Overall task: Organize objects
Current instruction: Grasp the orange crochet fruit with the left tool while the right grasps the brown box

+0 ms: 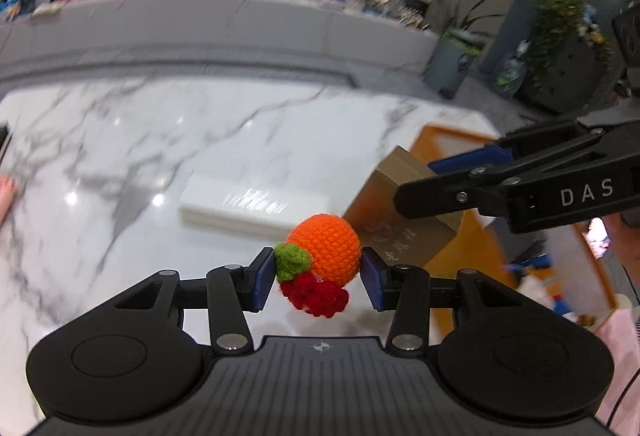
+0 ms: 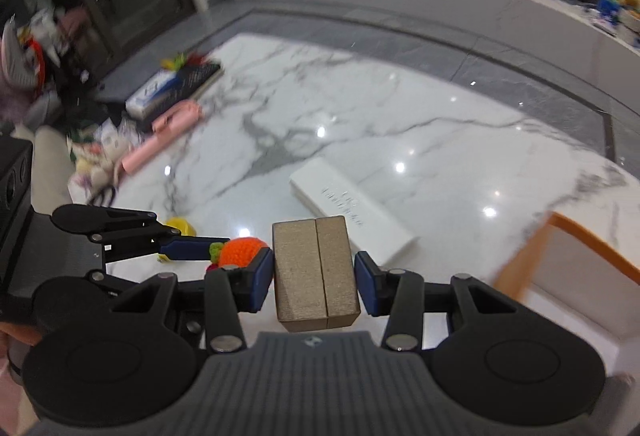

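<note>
Crocheted orange and gold box, each clamped in a gripper above the marble table.
Left gripper pinches the orange, leaf pointing left, its red crocheted part hanging partly hidden below. Right gripper squeezes the box, long axis running near to far; its lettering is blurred. White box lies flat beyond, print unreadable.

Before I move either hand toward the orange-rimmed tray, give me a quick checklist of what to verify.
1. Left gripper jaws pressing on the crocheted orange: ok.
2. Right gripper jaws clamped on the gold box: ok.
3. Both items lifted off the marble table: ok.
4. Gold box clear of the white box lying below: ok.
5. Free space in the orange-rimmed tray: cannot tell, mostly out of frame.
</note>
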Motion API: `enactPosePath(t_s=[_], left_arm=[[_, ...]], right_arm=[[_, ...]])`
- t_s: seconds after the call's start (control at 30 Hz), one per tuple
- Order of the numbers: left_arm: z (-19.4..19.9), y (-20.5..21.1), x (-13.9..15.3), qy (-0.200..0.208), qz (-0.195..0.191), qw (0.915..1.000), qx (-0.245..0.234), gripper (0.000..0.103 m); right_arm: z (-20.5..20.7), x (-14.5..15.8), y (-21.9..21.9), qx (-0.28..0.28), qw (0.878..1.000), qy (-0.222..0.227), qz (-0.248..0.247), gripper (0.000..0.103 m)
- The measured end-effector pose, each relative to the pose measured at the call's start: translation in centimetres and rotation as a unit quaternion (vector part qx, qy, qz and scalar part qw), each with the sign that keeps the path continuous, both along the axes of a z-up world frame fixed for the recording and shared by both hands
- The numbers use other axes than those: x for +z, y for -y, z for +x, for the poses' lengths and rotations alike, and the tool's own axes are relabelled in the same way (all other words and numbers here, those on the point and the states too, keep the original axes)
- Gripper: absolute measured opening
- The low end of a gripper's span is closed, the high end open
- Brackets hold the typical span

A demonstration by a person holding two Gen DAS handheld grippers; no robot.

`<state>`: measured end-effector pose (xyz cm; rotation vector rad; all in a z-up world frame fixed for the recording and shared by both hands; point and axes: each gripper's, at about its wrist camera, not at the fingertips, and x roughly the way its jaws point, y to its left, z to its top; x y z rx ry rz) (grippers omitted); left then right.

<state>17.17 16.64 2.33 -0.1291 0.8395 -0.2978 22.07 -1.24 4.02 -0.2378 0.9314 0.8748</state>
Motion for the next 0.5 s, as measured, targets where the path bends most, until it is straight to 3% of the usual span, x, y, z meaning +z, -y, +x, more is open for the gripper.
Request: enactPosePath(t_s=[0.27, 0.5], left_arm=[[0.3, 8.4, 4.1, 0.06, 0.018, 0.993, -0.1, 0.052], [2.1, 15.7, 3.1, 0.065, 0.049, 0.9821, -0.17, 0.052]], right_arm=[[-0.7, 4.2, 9.9, -0.102, 0.994, 0.034, 0.016, 0.046], [1.3, 1.0, 16.6, -0.195, 0.981, 0.003, -0.005, 0.046]])
